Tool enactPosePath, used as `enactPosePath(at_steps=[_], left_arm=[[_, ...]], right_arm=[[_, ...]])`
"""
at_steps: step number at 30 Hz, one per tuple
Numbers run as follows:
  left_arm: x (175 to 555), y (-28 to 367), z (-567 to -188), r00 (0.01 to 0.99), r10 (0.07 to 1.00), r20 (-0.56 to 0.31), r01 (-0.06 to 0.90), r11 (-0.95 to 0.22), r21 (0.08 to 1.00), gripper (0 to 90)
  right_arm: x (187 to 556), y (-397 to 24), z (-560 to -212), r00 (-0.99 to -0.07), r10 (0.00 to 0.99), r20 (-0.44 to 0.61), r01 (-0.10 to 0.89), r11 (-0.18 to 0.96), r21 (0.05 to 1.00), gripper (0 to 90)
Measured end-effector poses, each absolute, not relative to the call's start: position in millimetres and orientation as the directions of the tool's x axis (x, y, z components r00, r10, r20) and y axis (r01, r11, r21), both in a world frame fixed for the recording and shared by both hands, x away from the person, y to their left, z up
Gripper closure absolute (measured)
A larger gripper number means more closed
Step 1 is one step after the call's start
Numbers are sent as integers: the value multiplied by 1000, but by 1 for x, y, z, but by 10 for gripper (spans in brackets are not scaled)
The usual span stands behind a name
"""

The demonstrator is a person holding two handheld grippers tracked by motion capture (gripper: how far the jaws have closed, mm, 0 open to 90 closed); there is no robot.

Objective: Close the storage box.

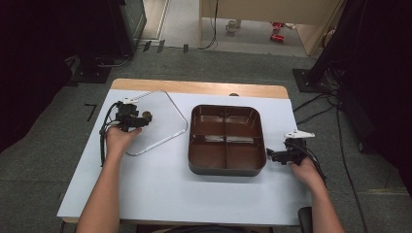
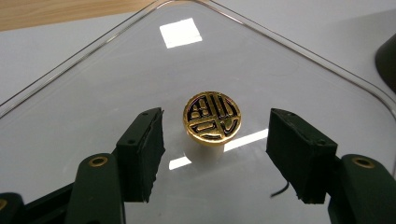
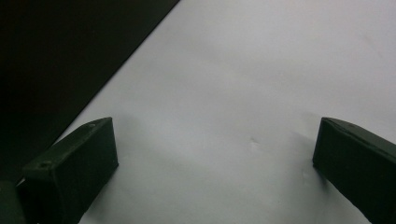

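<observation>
A clear, rounded-corner lid (image 1: 163, 127) lies flat on the white table at the left, with a round gold knob (image 1: 146, 116) bearing a black emblem at its middle. My left gripper (image 1: 142, 117) hovers low over the lid. In the left gripper view its jaws stand on either side of the knob (image 2: 211, 116), and a gap remains between each pad (image 2: 148, 151) and the knob. The left gripper (image 2: 215, 128) is open. My right gripper (image 1: 271, 156) rests at the table's right, open over bare white table (image 3: 257, 70), with nothing between its fingers.
A dark brown tray (image 1: 226, 108) with several empty compartments sits at the table's middle, between the two grippers. Its dark wall (image 3: 56, 56) lies just beyond my right gripper's jaws. A strip of bare wood (image 1: 194, 87) runs along the table's far edge.
</observation>
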State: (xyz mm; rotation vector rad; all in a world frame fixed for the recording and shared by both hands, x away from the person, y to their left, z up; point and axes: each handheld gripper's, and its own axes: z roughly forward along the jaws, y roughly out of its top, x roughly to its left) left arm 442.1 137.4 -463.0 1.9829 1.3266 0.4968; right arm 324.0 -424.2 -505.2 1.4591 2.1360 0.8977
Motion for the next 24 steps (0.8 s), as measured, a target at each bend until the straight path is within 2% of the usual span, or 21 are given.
enactPosePath(at_steps=[6,19,24], left_arm=[[451,136,-472,375,922,-95,669,-199,716,415],[454,130,-481,399,916,-44,646,-247,722,582],[454,130,-479,391,919,-56,653,-234,721,590]], right_arm=[[324,-424,-505,-375,927,29,669,249,700,0],[324,-424,-505,-375,927,30,670,248,700,0],[324,-424,-505,-374,927,31,671,247,700,0]])
